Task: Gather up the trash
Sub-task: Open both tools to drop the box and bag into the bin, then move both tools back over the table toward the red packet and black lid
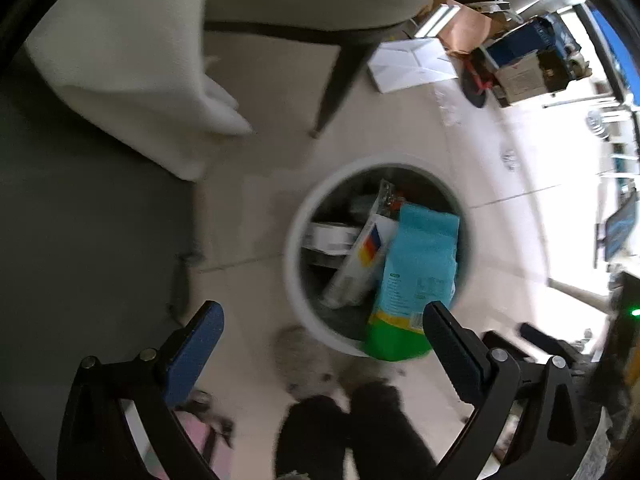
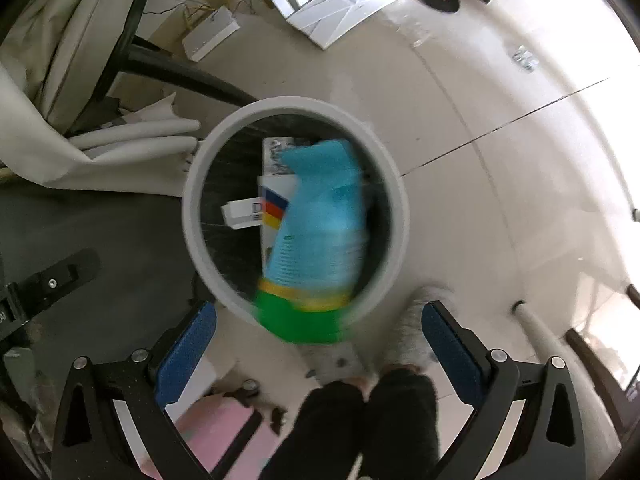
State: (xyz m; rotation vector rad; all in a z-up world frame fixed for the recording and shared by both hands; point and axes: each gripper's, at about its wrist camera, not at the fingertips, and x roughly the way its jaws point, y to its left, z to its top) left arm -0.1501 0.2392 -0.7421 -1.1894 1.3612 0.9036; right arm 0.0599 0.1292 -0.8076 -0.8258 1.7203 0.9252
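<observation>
A round white trash bin point(image 1: 294, 280) point(image 2: 192, 216) stands on the floor below both grippers. A blue and green bag point(image 1: 412, 280) point(image 2: 316, 248) is blurred at the bin's mouth, its green end over the near rim, held by neither gripper. Inside lie a white carton with coloured stripes point(image 1: 360, 264) point(image 2: 274, 204) and a white box point(image 1: 332, 236) point(image 2: 240, 212). My left gripper point(image 1: 324, 320) is open and empty above the bin's near edge. My right gripper point(image 2: 320, 324) is open and empty just above the bag's green end.
The person's dark legs point(image 1: 352, 432) point(image 2: 360, 420) and slippers stand just in front of the bin. A dark rug point(image 1: 88, 240), a white cloth point(image 1: 132, 80) and chair legs point(image 1: 340, 80) lie left and behind. Flat cardboard point(image 2: 348, 4) and clutter lie farther back.
</observation>
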